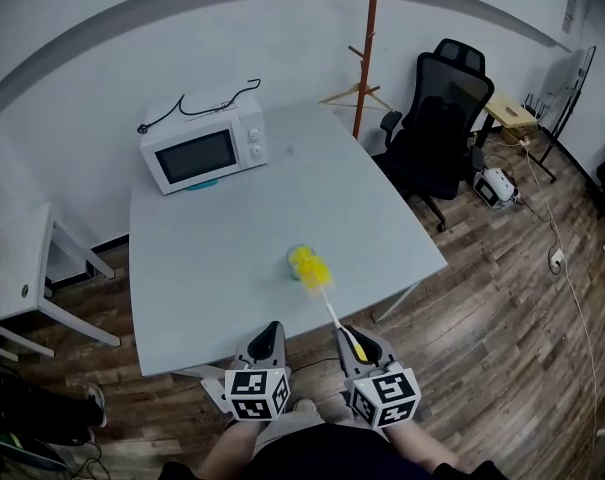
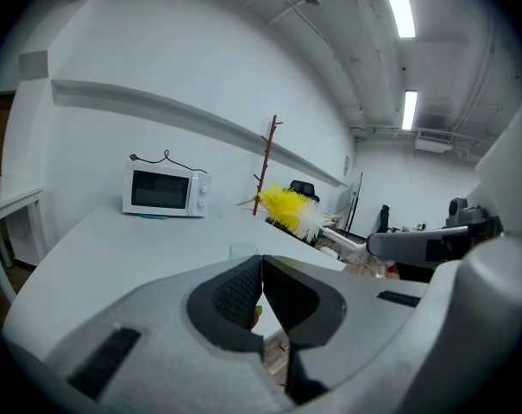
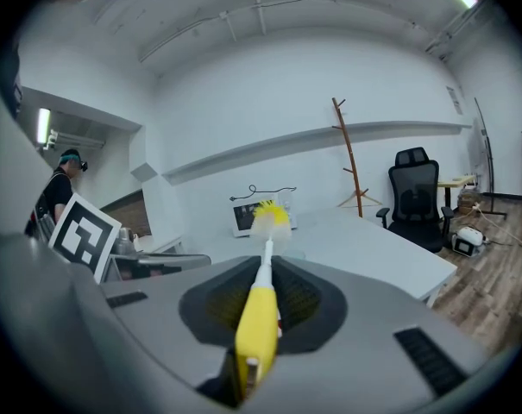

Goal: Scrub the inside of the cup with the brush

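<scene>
A pale green cup (image 1: pixel 297 259) stands on the grey table (image 1: pixel 222 258) a little ahead of me; in the left gripper view the cup (image 2: pixel 242 251) peeks just above the jaws. My right gripper (image 1: pixel 354 343) is shut on the yellow handle of the brush (image 1: pixel 357 348), gripper (image 3: pixel 262 296) and handle (image 3: pixel 257 326) both showing in its own view. The brush's yellow bristle head (image 1: pixel 313 269) hovers by the cup's right side and shows too in the other two views (image 2: pixel 288 207) (image 3: pixel 269 215). Just off the table's near edge, my left gripper (image 1: pixel 266 340) (image 2: pixel 261 293) is shut and holds nothing.
A white microwave (image 1: pixel 204 148) sits at the table's far left. A wooden coat stand (image 1: pixel 366 48) and a black office chair (image 1: pixel 441 118) stand behind the table on the right. A white side table (image 1: pixel 22 268) is at the left. A person stands far left in the right gripper view.
</scene>
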`<action>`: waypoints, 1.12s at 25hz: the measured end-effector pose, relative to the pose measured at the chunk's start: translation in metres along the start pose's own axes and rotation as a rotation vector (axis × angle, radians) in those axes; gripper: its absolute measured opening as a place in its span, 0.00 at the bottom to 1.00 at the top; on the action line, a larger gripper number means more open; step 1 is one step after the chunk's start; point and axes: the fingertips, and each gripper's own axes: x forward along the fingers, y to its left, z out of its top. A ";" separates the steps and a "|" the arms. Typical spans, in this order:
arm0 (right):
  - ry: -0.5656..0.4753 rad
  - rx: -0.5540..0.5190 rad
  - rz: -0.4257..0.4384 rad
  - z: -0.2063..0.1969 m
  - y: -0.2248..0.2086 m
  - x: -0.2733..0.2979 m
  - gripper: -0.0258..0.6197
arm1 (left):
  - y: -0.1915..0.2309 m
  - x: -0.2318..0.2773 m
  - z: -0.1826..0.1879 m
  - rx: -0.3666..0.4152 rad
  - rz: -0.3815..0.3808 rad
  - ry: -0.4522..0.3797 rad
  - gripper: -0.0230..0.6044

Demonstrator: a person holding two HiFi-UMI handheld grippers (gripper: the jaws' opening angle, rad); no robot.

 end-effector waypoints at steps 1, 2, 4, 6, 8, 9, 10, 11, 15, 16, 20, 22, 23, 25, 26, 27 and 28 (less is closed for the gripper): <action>-0.004 0.005 -0.009 0.002 -0.003 0.003 0.12 | 0.002 0.005 0.001 0.008 -0.005 0.002 0.06; -0.010 0.005 -0.020 0.005 -0.007 0.006 0.12 | 0.003 0.011 0.002 0.018 -0.010 0.003 0.06; -0.018 0.001 -0.037 0.009 -0.014 0.010 0.12 | 0.006 0.022 0.003 0.042 -0.021 0.006 0.06; -0.018 0.004 -0.041 0.011 -0.019 0.013 0.12 | 0.007 0.032 0.001 0.052 -0.029 0.010 0.07; -0.016 0.008 -0.039 0.012 -0.026 0.015 0.12 | 0.006 0.041 -0.004 0.044 -0.032 0.016 0.07; -0.015 0.012 -0.037 0.013 -0.031 0.018 0.12 | 0.006 0.047 -0.007 0.037 -0.033 0.020 0.07; -0.013 0.016 -0.034 0.014 -0.035 0.022 0.12 | 0.006 0.052 -0.010 0.029 -0.032 0.026 0.07; -0.011 0.020 -0.029 0.015 -0.040 0.026 0.12 | 0.006 0.058 -0.013 0.022 -0.029 0.034 0.07; 0.010 -0.002 0.019 0.025 -0.056 0.051 0.12 | 0.009 0.086 -0.021 0.019 -0.019 0.045 0.20; 0.017 -0.012 0.035 0.028 -0.060 0.058 0.12 | 0.010 0.093 -0.022 0.021 -0.015 0.044 0.24; 0.044 -0.040 0.095 0.039 -0.078 0.083 0.12 | 0.014 0.125 -0.031 0.030 0.011 0.046 0.47; 0.059 -0.048 0.122 0.042 -0.085 0.093 0.12 | 0.017 0.140 -0.036 0.039 0.032 0.054 0.52; 0.067 -0.050 0.136 0.042 -0.089 0.097 0.12 | 0.019 0.147 -0.039 0.046 0.045 0.057 0.54; 0.085 -0.057 0.162 0.044 -0.095 0.106 0.12 | 0.023 0.162 -0.042 0.060 0.072 0.058 0.58; 0.093 -0.062 0.174 0.045 -0.098 0.110 0.12 | 0.025 0.169 -0.045 0.063 0.081 0.061 0.60; 0.099 -0.067 0.186 0.045 -0.101 0.114 0.12 | 0.027 0.176 -0.047 0.062 0.086 0.069 0.61; 0.104 -0.069 0.197 0.046 -0.103 0.118 0.12 | 0.029 0.184 -0.050 0.060 0.091 0.082 0.62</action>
